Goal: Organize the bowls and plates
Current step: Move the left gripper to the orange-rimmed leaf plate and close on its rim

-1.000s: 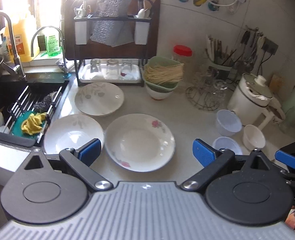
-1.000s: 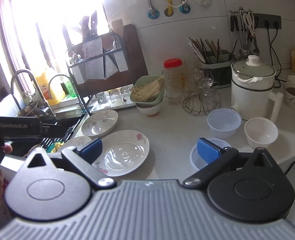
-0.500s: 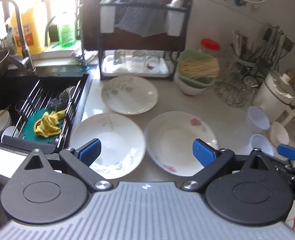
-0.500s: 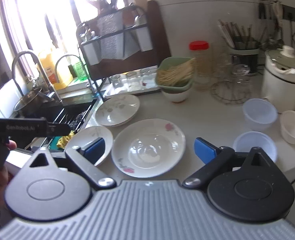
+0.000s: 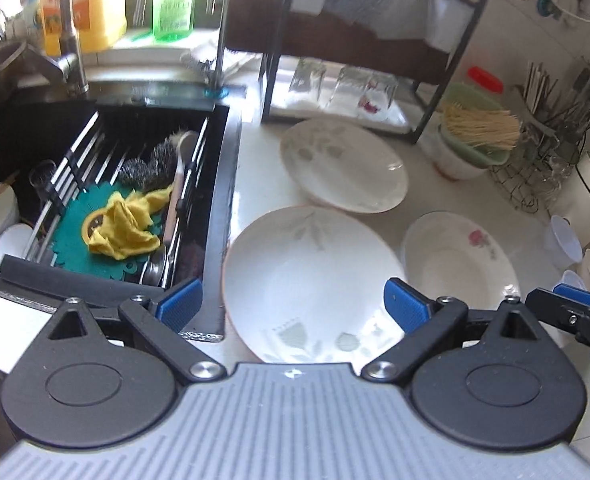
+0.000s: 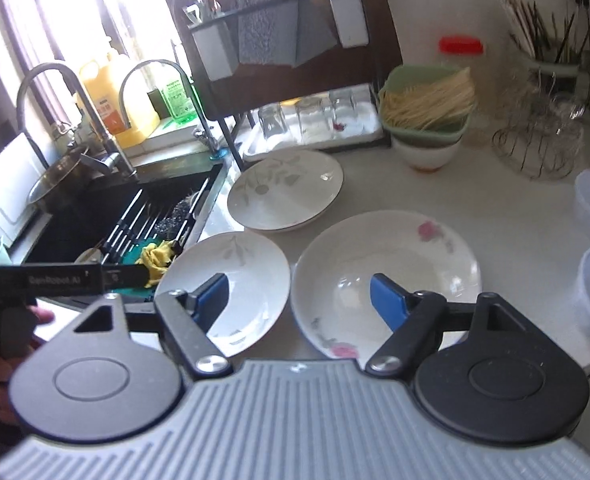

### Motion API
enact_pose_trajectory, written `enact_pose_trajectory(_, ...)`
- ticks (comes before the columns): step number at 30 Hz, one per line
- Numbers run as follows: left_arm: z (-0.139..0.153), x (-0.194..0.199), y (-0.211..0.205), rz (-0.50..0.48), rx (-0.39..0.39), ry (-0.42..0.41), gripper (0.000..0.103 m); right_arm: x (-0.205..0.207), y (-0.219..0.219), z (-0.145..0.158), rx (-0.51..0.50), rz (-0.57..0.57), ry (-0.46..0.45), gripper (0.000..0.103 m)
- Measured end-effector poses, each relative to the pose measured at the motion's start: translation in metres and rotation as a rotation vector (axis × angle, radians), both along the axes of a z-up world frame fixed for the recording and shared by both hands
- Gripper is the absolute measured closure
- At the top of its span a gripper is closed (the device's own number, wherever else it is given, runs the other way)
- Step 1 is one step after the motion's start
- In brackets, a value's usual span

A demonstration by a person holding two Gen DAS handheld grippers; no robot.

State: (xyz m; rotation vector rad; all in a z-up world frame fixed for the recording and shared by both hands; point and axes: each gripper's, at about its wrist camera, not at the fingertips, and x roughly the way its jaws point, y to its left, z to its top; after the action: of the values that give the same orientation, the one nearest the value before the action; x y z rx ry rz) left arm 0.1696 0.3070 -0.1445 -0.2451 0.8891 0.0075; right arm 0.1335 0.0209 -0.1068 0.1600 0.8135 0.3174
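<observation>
Item: three plates on the counter, placed relative to the sink (image 5: 107, 184). Leaf plate (image 5: 311, 280) just beside the sink's rim; second leaf plate (image 5: 343, 164) behind it; rose plate (image 6: 387, 276) on its far side from the sink.

Left gripper (image 5: 293, 306): tongs wide, empty, above the near leaf plate. Right gripper (image 6: 299, 300): tongs wide, empty, between near leaf plate and rose plate.

Step, as we judge: approach, nothing gathered. Next we must lower onto a rim and close.
</observation>
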Motion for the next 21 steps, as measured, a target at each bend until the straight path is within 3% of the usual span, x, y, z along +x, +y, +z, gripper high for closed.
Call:
enact_pose_trajectory(7, -0.038, 0.027, 0.022, -0.051, -0.055, 0.043, 0.004, 0.013, 0.031, -0.027, 0.015, 0.005, 0.11, 0.025)
enact_pose_trajectory(11, -0.055, 0.043, 0.03, -0.071, -0.114, 0.06, 0.004, 0.021, 0.041, -0.044, 0.086, -0.01, 0.199, 0.026)
enact_pose_trajectory(15, -0.065, 0.055, 0.029, -0.11, -0.07, 0.062, 0.005, 0.024, 0.054, -0.058, 0.066, -0.024, 0.225, 0.028)
enact_pose_trajectory(18, -0.073, 0.065, 0.032, -0.122, -0.06, 0.089, 0.018, 0.031, 0.054, -0.068, 0.076, -0.058, 0.247, 0.036)
enact_pose_trajectory(21, -0.081, 0.073, 0.038, -0.124, -0.104, 0.118, 0.033, 0.04, 0.059, -0.078, 0.016, -0.084, 0.25, 0.056)
